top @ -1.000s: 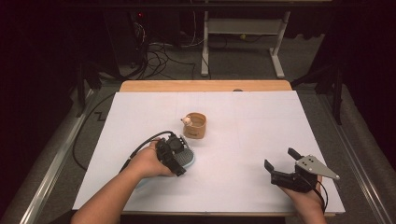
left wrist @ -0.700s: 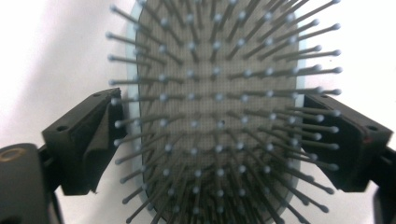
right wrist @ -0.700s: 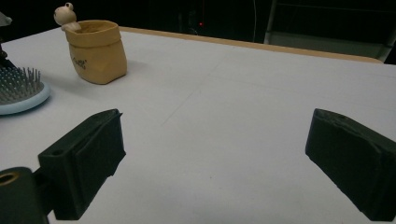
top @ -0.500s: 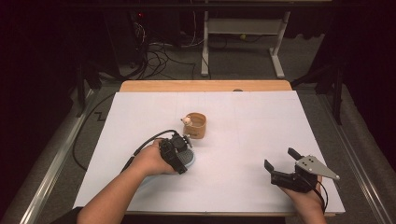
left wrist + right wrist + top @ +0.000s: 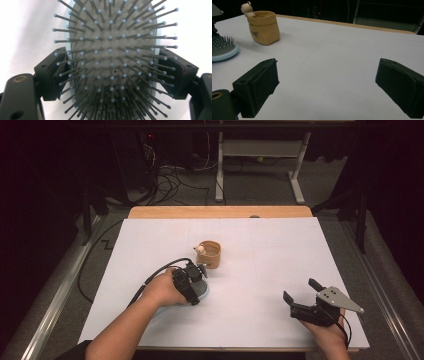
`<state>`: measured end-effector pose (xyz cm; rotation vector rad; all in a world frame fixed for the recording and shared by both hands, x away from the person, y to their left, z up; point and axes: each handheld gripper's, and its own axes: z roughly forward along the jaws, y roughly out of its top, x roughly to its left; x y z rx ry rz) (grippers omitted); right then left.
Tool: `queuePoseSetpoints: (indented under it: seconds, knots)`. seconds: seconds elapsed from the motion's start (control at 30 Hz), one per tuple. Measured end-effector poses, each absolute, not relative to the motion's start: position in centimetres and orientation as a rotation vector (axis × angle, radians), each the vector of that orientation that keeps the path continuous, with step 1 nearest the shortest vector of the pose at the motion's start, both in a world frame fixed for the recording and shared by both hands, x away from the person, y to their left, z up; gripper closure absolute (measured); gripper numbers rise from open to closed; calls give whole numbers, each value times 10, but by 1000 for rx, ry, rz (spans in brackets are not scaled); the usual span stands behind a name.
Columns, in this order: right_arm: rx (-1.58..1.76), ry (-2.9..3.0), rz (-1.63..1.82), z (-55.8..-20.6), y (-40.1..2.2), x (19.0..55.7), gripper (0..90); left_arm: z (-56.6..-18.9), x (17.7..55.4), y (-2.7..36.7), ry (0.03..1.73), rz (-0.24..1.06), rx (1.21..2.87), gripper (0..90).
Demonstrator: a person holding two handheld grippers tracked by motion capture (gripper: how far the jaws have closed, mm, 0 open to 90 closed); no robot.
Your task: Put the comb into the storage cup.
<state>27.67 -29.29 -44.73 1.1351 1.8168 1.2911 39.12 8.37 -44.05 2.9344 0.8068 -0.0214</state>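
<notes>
Left claw [image 5: 192, 282] closing around the hairbrush [image 5: 112, 57] beside the tan pot [image 5: 209, 254], pads flanking its edges for a lift; right claw [image 5: 300, 296] parked wide open.

My left tongs [image 5: 200, 279] have just been closing around the hairbrush [image 5: 112, 57]. Its head with the bristles now stands between the two jaws, and in the left gripper view the pads sit at both pale blue edges of the brush; I cannot tell if they already press on it. In the high view, my left hand [image 5: 162, 290] has shifted only very slightly over the brush since one second ago.
</notes>
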Motion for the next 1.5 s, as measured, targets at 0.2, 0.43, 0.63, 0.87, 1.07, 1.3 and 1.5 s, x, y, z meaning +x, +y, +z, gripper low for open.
queuePoseSetpoints:
  seconds: [0.2, 0.43, 0.63, 0.87, 1.07, 1.3, 1.5]
  knots:
    - [1136, 1818, 1290, -448, -293, 277, 53, -441, 393, 84, 807, -33, 2935, 196]
    - [1140, 1822, 1289, -448, -292, 277, 53, -441, 393, 84, 813, -40, 2937, 197]
    - [1139, 1826, 1289, -448, -291, 277, 53, -441, 395, 82, 813, -54, 2962, 197]
    - [1140, 1827, 1284, -449, -291, 277, 54, -441, 397, 78, 839, -69, 2978, 196]
    - [1143, 1826, 1287, -449, -291, 278, 55, -441, 398, 77, 843, -71, 2990, 200]
    - [1140, 1824, 1286, -449, -291, 278, 56, -440, 397, 76, 849, -59, 2991, 205]
    - [1142, 1822, 1283, -449, -292, 278, 56, -440, 397, 77, 850, -62, 2989, 207]
